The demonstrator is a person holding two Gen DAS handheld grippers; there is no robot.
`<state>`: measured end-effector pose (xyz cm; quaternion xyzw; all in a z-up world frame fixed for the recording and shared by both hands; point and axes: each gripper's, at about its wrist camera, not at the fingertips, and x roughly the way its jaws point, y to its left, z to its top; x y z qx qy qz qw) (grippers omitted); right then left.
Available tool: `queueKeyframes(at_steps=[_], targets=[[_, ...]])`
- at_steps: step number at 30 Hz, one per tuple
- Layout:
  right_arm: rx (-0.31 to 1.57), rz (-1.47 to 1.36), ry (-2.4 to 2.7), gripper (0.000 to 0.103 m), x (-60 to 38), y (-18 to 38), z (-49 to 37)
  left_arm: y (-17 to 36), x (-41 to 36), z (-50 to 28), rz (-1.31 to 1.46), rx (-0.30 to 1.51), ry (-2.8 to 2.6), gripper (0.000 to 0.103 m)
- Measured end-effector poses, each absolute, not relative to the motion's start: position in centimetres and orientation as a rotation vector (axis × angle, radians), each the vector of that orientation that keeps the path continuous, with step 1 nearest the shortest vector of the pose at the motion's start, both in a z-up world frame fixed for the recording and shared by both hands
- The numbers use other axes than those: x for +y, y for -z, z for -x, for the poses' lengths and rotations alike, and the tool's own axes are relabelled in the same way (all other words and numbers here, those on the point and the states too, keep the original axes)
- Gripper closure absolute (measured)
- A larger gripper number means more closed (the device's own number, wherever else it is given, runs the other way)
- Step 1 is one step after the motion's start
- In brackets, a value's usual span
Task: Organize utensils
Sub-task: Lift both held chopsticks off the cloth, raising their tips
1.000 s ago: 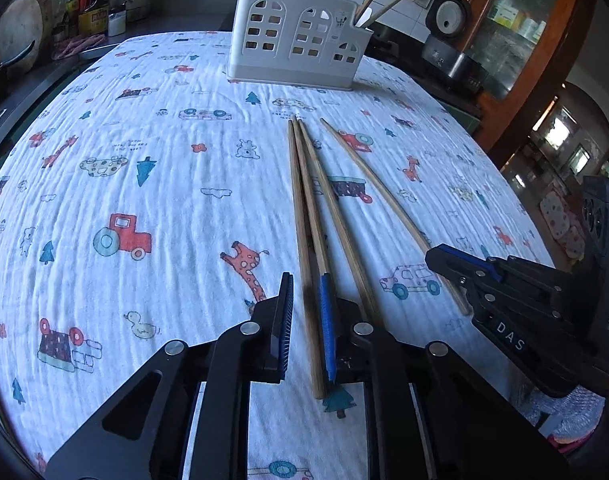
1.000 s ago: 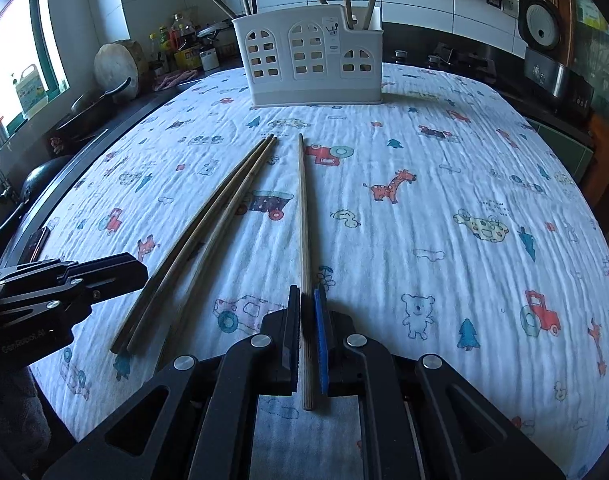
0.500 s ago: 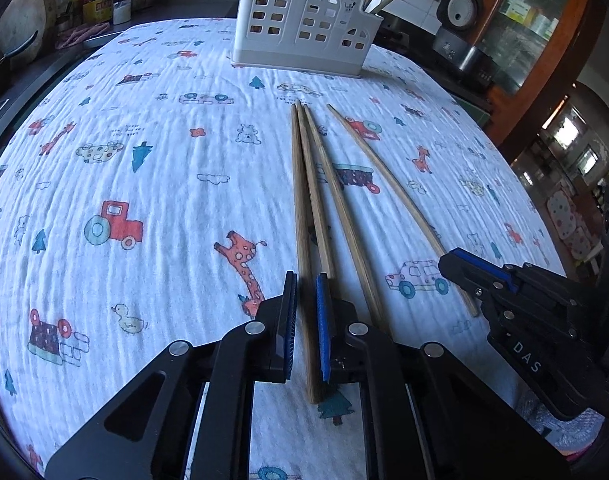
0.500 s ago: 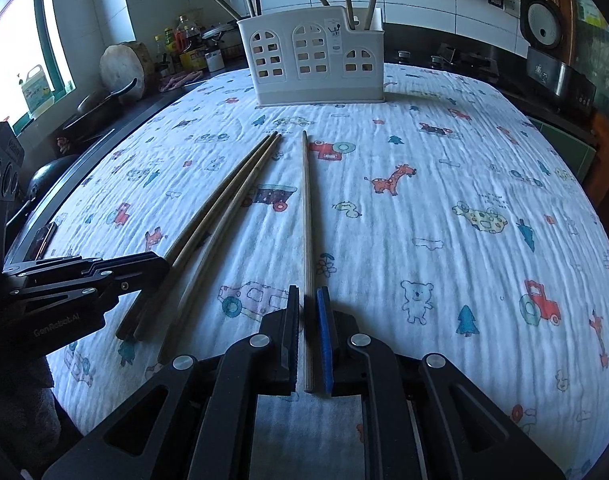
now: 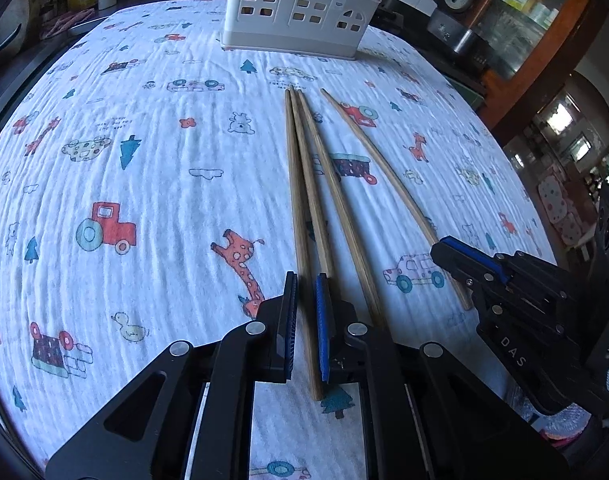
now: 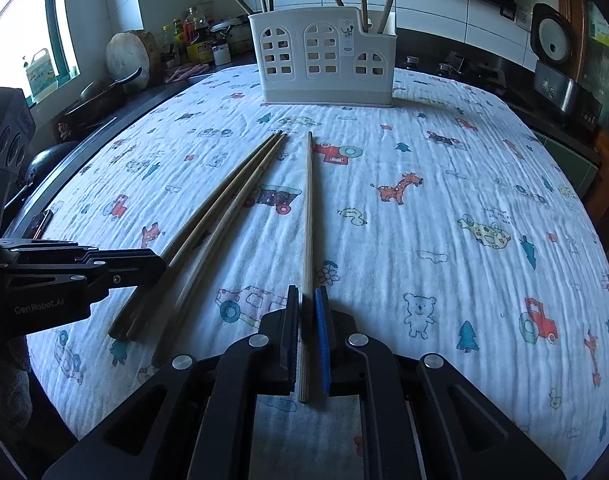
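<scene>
Broad bare tablecloth point(image 6: 444, 240) beside chopsticks point(image 6: 308, 216)

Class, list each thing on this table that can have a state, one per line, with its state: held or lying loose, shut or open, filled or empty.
Left hand-held gripper: shut on the leftmost brown wooden chopstick.
Right hand-held gripper: shut on the pale wooden chopstick.
Two other brown wooden chopsticks: lying loose on the printed white tablecloth.
White plastic utensil holder with window cut-outs: upright, several sticks standing in it.

Both the left gripper point(image 5: 306, 304) and right gripper point(image 6: 307, 316) angle downward, jaws nearly closed.
</scene>
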<state>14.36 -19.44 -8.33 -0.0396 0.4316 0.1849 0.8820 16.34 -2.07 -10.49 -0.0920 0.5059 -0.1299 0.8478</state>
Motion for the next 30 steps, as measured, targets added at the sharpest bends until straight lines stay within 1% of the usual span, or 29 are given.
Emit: queueKeyframes(at_steps=[5, 10, 22, 25, 30], targets=[[0.888, 0.075, -0.394, 0.096, -19.8, 7.6, -14.3, 10.0, -2.2, -16.1, 0.176, 1.061, 0.281, 0.096], [0.828, 0.081, -0.398, 0.096, -20.3, 5.4, -14.0, 8.3, -1.8, -15.7, 0.155, 1.023, 0.279, 0.096], [0.672, 0.113, -0.431, 0.096, -19.7, -0.2, -14.5, 2.9, -1.0, -15.4, 0.091, 0.843, 0.280, 0.097], [0.649, 0.112, -0.433, 0.096, -19.5, -1.0, -14.9, 2.7, -0.9, -15.5, 0.083, 0.833, 0.281, 0.097], [0.640, 0.107, -0.434, 0.096, -19.4, -1.1, -15.0, 4.1, -0.5, -15.2, 0.113, 0.856, 0.282, 0.097]])
